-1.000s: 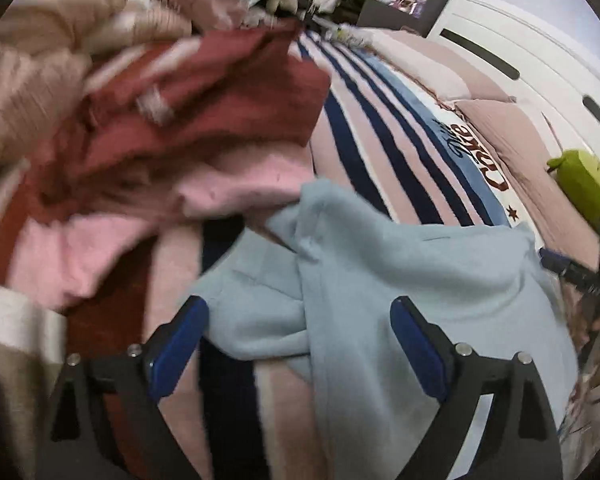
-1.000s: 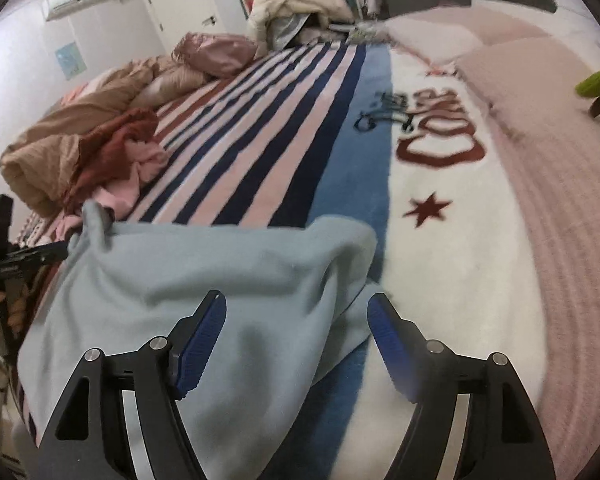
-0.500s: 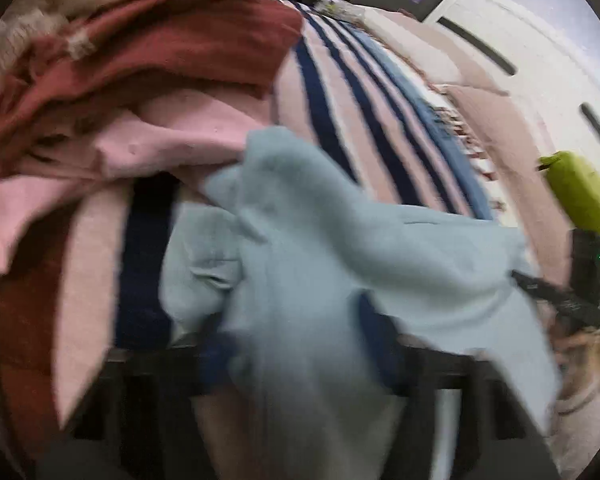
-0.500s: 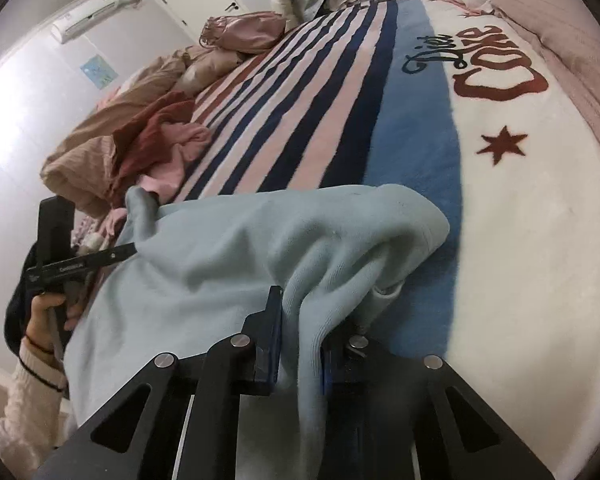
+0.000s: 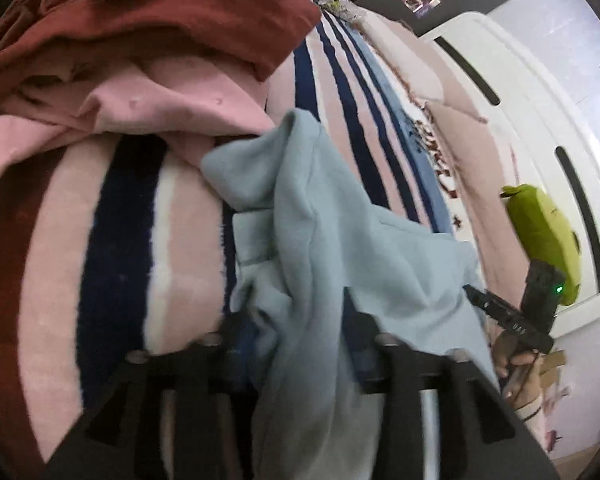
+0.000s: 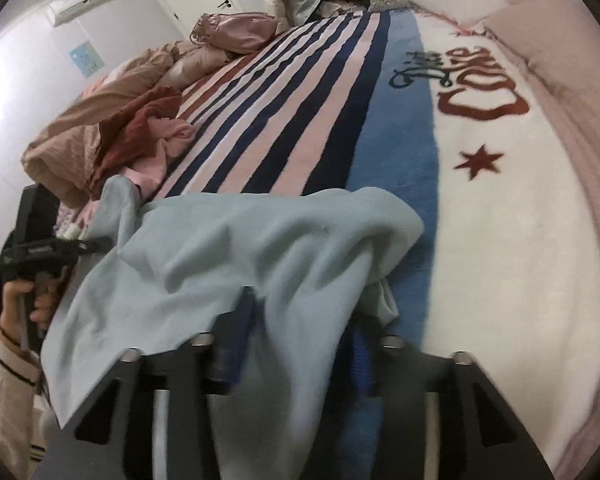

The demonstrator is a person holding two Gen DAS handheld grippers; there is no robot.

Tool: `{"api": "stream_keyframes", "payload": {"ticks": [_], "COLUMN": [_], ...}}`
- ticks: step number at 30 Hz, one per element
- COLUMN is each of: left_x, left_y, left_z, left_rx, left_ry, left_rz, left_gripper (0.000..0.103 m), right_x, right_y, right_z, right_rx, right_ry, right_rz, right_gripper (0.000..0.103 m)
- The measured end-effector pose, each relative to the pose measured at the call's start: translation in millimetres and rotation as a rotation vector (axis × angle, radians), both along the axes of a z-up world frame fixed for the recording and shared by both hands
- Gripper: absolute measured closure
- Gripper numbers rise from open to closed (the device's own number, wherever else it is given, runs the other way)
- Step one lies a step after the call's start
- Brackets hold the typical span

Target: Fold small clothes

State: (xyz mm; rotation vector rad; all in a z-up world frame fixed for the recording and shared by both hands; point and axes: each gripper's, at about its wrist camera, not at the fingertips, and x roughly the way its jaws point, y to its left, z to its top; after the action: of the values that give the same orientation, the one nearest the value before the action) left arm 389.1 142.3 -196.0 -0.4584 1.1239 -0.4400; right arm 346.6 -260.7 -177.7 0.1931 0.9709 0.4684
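A light blue garment [image 5: 340, 232] lies rumpled on the striped blanket [image 5: 120, 240], with a fold raised at each end. In the left wrist view my left gripper [image 5: 298, 320] straddles one fold; its jaws are opening, and the cloth hangs loosely between them. In the right wrist view my right gripper [image 6: 300, 320] straddles the other end of the garment [image 6: 240, 240]; its jaws are opening too, with cloth draped between them. Each view shows the other gripper at the garment's far edge, held by a hand [image 6: 24, 300].
A heap of dark red and pink clothes [image 5: 140, 60] lies just beyond the garment's left end. A beige duvet [image 6: 80, 132] and a pink bag [image 6: 236, 32] sit further off. A green plush toy [image 5: 544, 236] rests by the white headboard [image 5: 540, 100].
Both grippers came down onto the blue garment and closed on folds of it half a second ago. Their jaws have since parted, and the cloth stays bunched between them.
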Motion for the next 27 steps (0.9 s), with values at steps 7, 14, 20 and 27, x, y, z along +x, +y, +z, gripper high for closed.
{"api": "stream_keyframes", "payload": {"ticks": [7,14,20,27], "left_x": [-2,8,6,1], "left_y": [26,2,-6,14], "left_z": [14,-4,-3,-19], "left_rx": [0.055,0.029,-0.059,-0.025], "left_ry": [-0.071,-0.068,-0.060,-0.024], "left_rz": [0.055,0.021,-0.030,0.047], "left_gripper": [0.018,0.055,0.084,0.079], "right_x": [0,13,11,15], "right_y": [-10,4,15,-7], "right_z": [12,-9,1,-15], "right_rx": [-0.085,0.113,0.166,0.092], "right_ry": [-0.054,0.046,0.024,0.071], "right_rz": [-0.014,0.052,0.083,-0.048], "right_gripper": [0.028,0.048,0.083,0.085]}}
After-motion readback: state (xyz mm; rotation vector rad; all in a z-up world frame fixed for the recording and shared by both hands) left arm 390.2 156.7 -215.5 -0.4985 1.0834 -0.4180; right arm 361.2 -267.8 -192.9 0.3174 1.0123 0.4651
